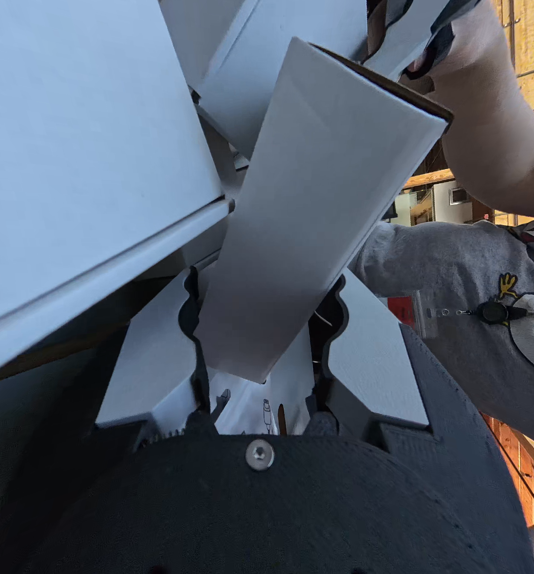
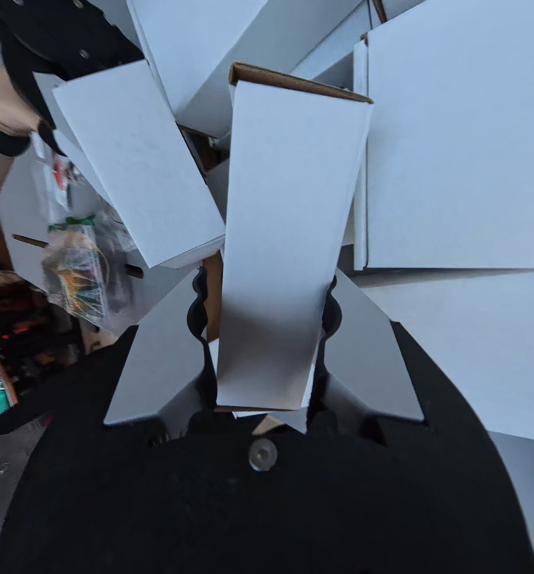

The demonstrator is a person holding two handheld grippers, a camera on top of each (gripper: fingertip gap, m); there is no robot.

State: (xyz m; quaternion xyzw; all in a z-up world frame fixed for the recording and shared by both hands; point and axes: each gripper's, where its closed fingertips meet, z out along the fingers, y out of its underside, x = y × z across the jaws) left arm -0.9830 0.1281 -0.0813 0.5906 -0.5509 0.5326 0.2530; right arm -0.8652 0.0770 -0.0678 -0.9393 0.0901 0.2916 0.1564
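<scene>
Two grippers each clamp one long flat white cardboard box: left gripper [image 1: 267, 313] mid-frame on its tilted box [image 1: 306, 211], right gripper [image 2: 267, 313] on an upright box [image 2: 290, 223]. White cartons [image 2: 458, 155] crowd both; no readable writing.

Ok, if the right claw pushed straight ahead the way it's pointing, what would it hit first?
The right claw already grips a narrow white box. Going straight on, that box's far end would probably meet the piled white boxes behind it first; depth is unclear.
</scene>
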